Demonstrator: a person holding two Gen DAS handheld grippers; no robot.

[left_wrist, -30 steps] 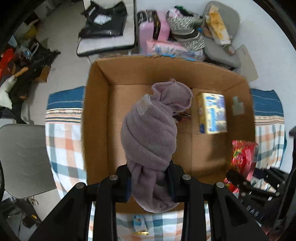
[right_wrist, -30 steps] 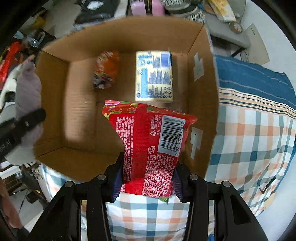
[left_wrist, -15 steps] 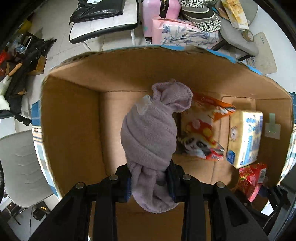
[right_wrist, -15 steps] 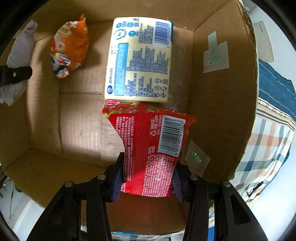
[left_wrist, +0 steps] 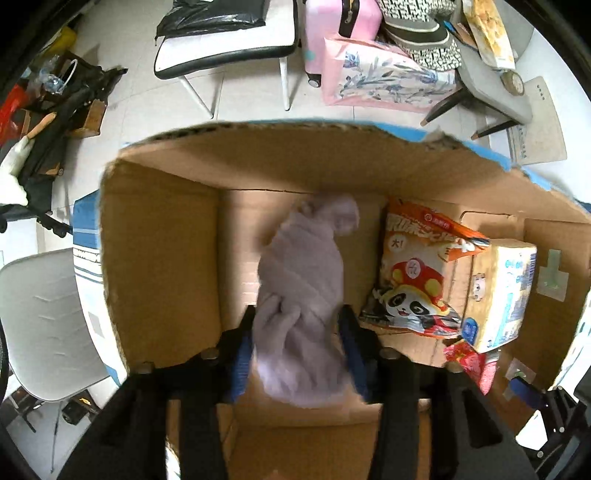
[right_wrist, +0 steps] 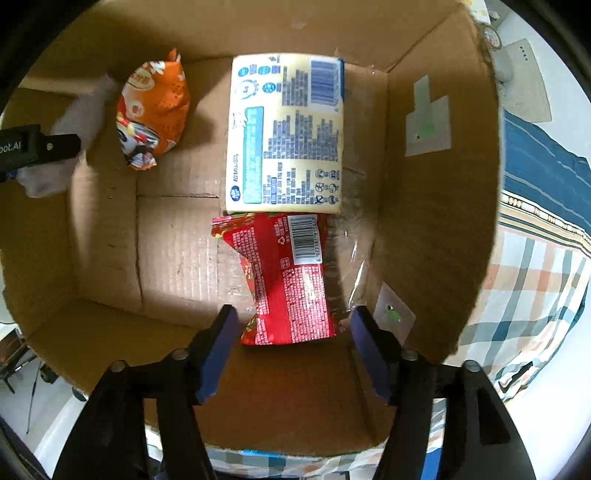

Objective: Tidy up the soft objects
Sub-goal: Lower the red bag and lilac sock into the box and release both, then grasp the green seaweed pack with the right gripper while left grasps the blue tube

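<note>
Right wrist: red packet (right_wrist: 288, 280) between parted tool (right_wrist: 290, 325) fingers.

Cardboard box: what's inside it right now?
In the cardboard box: a yellow tissue pack, an orange snack bag, a red snack packet and a purple towel. The floor under them is covered.

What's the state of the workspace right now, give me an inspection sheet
Surface: checked cloth under the cardboard box.
Job's things: red packet, yellow pack and orange snack bag lie on the box floor; purple towel blurred, between the left fingers.
Clutter: nothing seen on the cloth.
Grippers: right gripper open, clear of the red packet; left gripper open around the towel.
Cables: nothing seen.
Surroundings: chairs, pink suitcase, bags on the floor.
</note>
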